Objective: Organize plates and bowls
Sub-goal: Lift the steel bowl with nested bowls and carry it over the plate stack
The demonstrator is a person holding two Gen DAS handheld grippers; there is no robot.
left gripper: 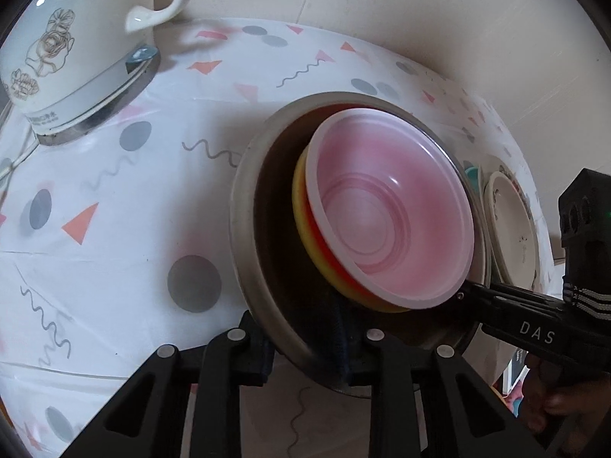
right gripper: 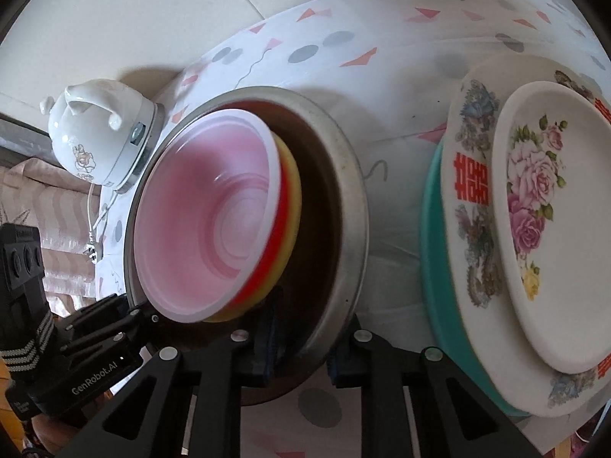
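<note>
Both my grippers pinch the near rim of the steel basin (left gripper: 244,206): left gripper (left gripper: 305,358) and right gripper (right gripper: 298,358), jaws narrow on it. Bowls (left gripper: 393,221) sit nested inside; plates (right gripper: 550,221) are stacked beside. Sorting looks mostly done; placing the basin remains.

"DAS" on right gripper (left gripper: 464,297); "GenRobot.AI" on left gripper (right gripper: 152,318); red 囍 on plate (right gripper: 471,179).

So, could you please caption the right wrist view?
Both hand-held grippers clamp the metal basin holding stacked bowls, beside plates.
</note>
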